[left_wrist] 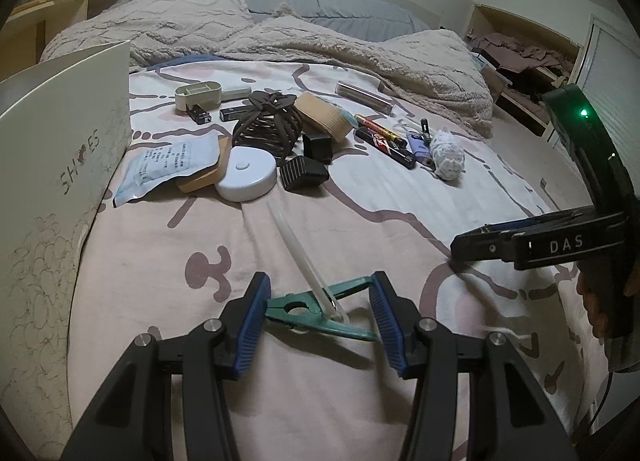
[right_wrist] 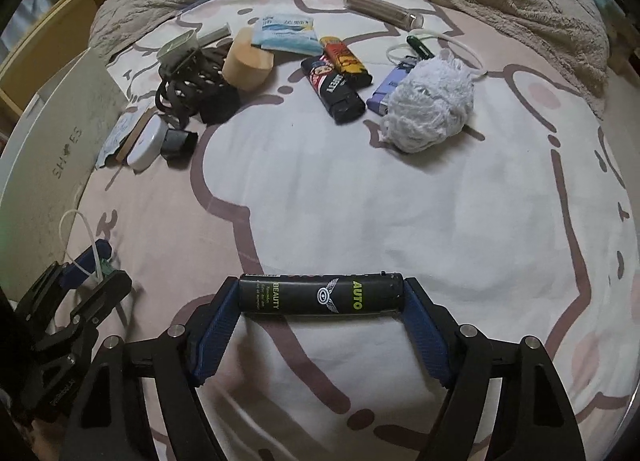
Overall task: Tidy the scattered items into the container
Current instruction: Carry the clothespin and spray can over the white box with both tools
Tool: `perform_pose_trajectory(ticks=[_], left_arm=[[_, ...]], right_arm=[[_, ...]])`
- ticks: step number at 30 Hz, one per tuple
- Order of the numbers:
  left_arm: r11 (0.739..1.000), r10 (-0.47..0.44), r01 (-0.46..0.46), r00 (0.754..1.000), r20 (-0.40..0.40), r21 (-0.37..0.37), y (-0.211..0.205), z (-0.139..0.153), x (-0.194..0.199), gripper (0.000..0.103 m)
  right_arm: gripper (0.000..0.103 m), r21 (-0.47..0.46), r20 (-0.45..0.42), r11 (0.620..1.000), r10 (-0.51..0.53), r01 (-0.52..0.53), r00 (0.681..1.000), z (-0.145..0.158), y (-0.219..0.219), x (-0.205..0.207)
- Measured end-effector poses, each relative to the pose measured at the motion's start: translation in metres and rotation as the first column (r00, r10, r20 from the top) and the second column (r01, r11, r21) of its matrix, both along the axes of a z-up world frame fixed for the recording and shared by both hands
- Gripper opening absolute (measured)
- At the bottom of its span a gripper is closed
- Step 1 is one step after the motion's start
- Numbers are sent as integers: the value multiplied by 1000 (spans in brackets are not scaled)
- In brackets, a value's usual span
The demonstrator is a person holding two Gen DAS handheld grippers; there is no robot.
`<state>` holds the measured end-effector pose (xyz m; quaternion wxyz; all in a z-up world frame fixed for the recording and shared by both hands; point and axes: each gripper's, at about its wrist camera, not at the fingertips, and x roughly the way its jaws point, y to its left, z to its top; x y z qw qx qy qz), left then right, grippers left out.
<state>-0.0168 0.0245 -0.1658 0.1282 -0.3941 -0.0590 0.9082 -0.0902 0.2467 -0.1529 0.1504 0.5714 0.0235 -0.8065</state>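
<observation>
My left gripper (left_wrist: 320, 303) is open around a green clothespin (left_wrist: 316, 311) with a white cable tie (left_wrist: 304, 257) through it, lying on the bedsheet. The pads stand beside the pin without clear squeeze. My right gripper (right_wrist: 322, 297) is shut on a black tube (right_wrist: 320, 295) marked AUTO BEAUTY, held crosswise by its ends just above the sheet. The white shoe box (left_wrist: 60, 165) stands at the left; it also shows in the right wrist view (right_wrist: 52, 149). The right gripper appears at the right of the left wrist view (left_wrist: 472, 247).
Scattered items lie mid-bed: a white round case (left_wrist: 246, 177), a brown coiled strap (left_wrist: 266, 125), a tan roll (left_wrist: 324, 115), black lighters (right_wrist: 340, 85), a purple lighter (right_wrist: 390, 89), a white yarn ball (right_wrist: 428, 109), a sachet (left_wrist: 168, 165). A beige blanket (left_wrist: 360, 49) lies behind.
</observation>
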Motion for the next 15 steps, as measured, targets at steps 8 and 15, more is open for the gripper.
perform_pose_trajectory(ticks=[8, 15], left_arm=[[1000, 3, -3, 999, -34, -16, -2, 10, 5, 51], [1000, 18, -17, 998, -63, 6, -12, 33, 1, 51]], right_arm=[[80, -31, -47, 999, -16, 15, 999, 20, -10, -9], [80, -100, -107, 995, -31, 20, 994, 53, -24, -15]])
